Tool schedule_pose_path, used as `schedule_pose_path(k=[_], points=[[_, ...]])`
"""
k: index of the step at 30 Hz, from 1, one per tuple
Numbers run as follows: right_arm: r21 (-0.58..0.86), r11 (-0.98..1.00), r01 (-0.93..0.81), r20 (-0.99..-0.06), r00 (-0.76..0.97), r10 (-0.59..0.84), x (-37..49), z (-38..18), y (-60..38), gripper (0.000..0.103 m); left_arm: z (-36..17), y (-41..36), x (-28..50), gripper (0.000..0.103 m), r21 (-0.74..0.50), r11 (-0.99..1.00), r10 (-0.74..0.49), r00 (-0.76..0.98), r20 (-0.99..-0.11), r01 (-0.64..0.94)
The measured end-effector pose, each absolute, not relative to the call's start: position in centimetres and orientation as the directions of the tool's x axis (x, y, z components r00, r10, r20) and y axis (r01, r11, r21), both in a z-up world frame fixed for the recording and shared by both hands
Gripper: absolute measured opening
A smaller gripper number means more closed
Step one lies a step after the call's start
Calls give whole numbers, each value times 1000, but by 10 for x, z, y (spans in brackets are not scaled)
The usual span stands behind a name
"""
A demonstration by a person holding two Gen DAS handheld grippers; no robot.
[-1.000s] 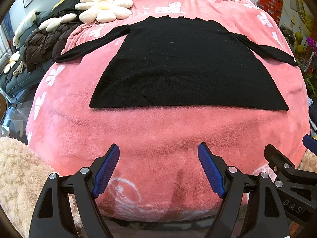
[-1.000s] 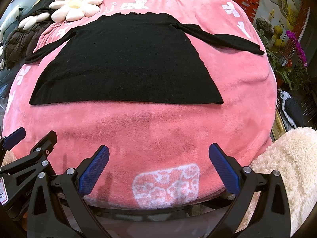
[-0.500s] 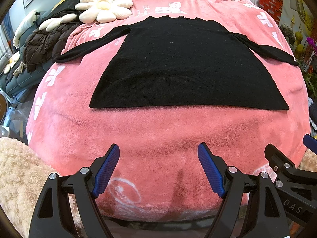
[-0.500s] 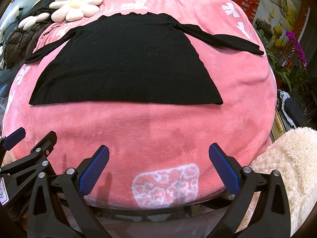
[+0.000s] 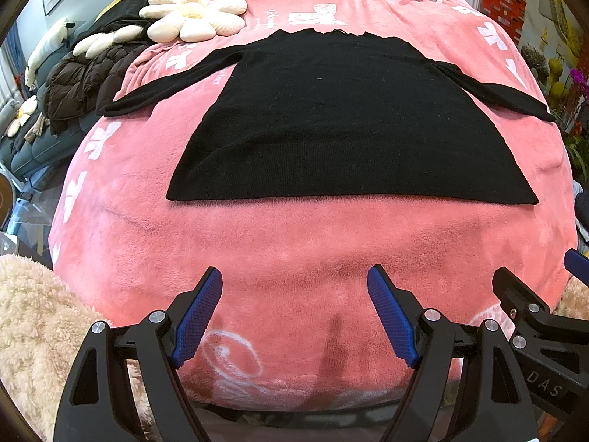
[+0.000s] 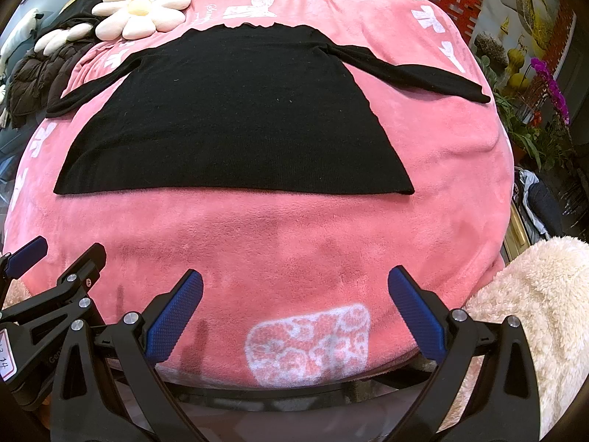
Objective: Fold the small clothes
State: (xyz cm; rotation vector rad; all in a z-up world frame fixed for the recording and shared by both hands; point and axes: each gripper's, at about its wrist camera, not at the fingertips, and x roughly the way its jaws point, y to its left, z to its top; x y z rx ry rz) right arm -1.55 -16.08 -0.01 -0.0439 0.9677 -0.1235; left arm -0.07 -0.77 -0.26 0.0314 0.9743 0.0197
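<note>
A black sweater (image 5: 342, 125) lay flat on the pink blanket (image 5: 294, 243), hem toward the near edge, neckline toward the far edge, and both sleeves spread out toward the left and right edges. That layout looked deliberate: with the body smooth and the sleeves clear of it, each sleeve could be taken and folded inward without dragging the rest. No fold had yet been made.

The left gripper (image 5: 294, 313) and the right gripper (image 6: 294, 313) hung side by side over the blanket's near edge, well short of the hem, each with its jaws spread wide and nothing between them. The wide stance suited a first pinch of thin knit.

A daisy cushion (image 5: 193, 13) sat at the far left corner, just beyond the left sleeve. No container showed in either view.
</note>
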Motion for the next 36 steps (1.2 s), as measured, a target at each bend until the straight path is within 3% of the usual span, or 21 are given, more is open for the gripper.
schedule_pose_path(k=[20, 23, 27, 36], points=[[-94, 993, 64, -826, 552, -114, -8, -2, -160, 98, -2, 5, 0, 78, -8, 1000, 7, 555, -832, -23], [-84, 993, 85, -824, 554, -117, 11, 8, -174, 98, 1, 10, 3, 86, -44, 998, -17, 564, -826, -34], [-35, 981, 191, -794, 591, -143, 54, 35, -231, 98, 5, 10, 4, 86, -54, 998, -22, 581, -814, -37], [-6, 859, 511, -741, 575, -347, 183, 66, -453, 98, 1, 5, 23, 86, -78, 996, -47, 558, -828, -32]])
